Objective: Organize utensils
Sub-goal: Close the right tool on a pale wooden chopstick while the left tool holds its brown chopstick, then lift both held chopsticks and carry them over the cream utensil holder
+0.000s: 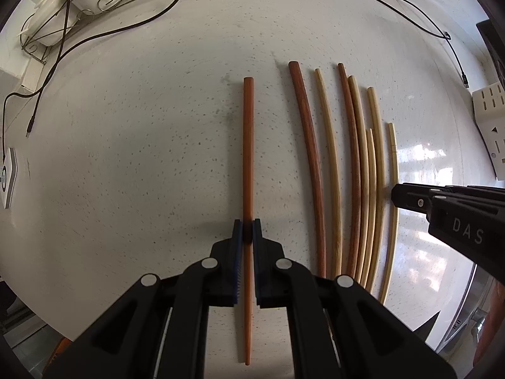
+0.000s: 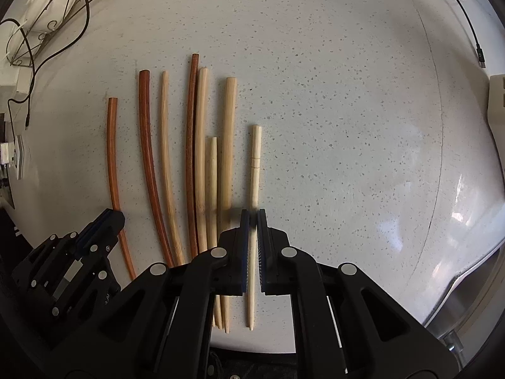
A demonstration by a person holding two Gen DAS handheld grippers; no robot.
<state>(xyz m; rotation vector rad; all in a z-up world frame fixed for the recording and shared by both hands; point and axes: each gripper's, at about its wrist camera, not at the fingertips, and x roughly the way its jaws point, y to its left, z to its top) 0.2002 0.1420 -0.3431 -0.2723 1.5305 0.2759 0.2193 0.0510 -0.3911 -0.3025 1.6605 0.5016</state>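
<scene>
- The speckled off-white stone countertop point(image 1: 142, 158) looks hard and a bit glossy, so I'd guess anything thin skates around on it.
- Middle bunch of six wooden chopsticks point(image 2: 195, 158), dark and pale mixed, lies side by side, some touching. Probably light and stiff, and likely to roll if nudged.
- The reddish-brown tapered wooden chopstick point(image 1: 248, 158) lies apart, left of the bunch. The left gripper point(image 1: 247, 232) is clamped on it past mid-length toward the tip, which seems balanced enough.
- The short pale bamboo chopstick with a notched ring point(image 2: 255, 164) lies just right of the bunch. The right gripper point(image 2: 252, 221) is pinched shut on its lower half. Smooth and skinny, so it may twist.
</scene>
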